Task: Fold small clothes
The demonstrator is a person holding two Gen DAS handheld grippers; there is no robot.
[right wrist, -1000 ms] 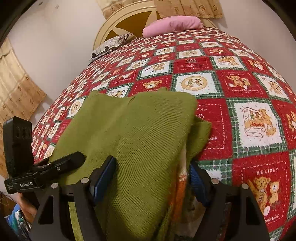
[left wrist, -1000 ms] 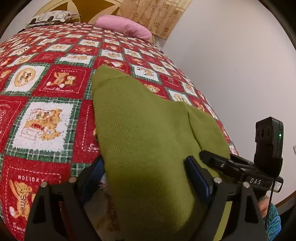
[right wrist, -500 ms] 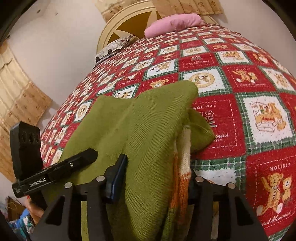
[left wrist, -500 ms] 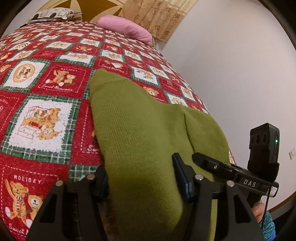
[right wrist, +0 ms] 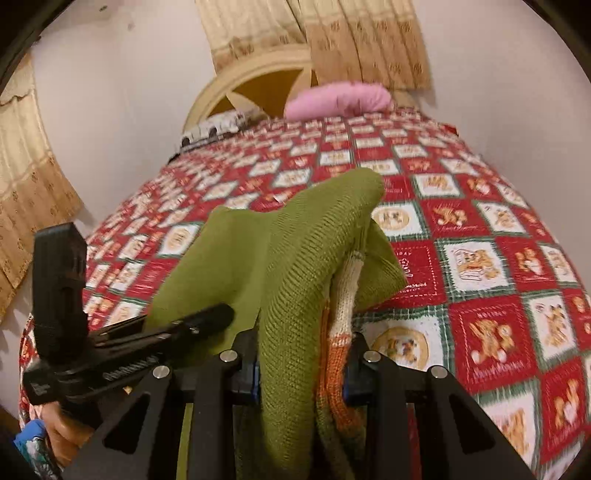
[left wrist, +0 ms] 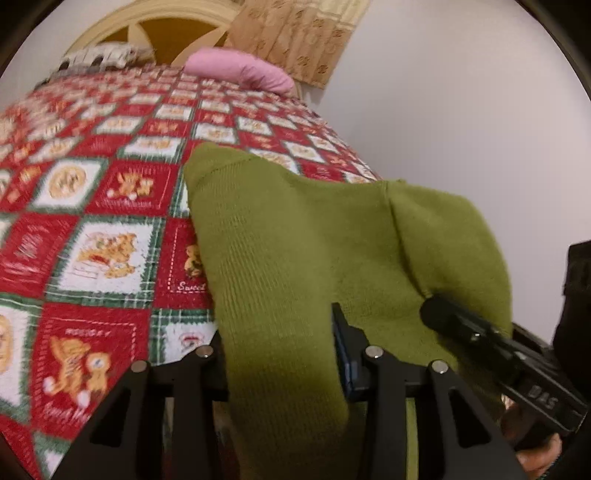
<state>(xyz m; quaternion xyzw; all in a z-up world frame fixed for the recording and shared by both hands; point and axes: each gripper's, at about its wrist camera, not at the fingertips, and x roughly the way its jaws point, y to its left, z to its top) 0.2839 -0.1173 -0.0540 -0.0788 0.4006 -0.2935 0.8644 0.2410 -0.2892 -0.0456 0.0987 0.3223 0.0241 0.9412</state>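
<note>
Both tools, left tool (left wrist: 280,354) and right tool (right wrist: 301,363), pinch the green sweater (left wrist: 332,251), stretching toward twelve o'clock over the quilted bed (right wrist: 480,258).

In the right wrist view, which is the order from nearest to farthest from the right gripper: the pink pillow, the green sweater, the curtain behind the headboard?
1. The green sweater: clamped in the right gripper itself.
2. The pink pillow: at the far end of the bed, slightly right of centre.
3. The curtain: on the wall beyond the headboard, top centre.
</note>
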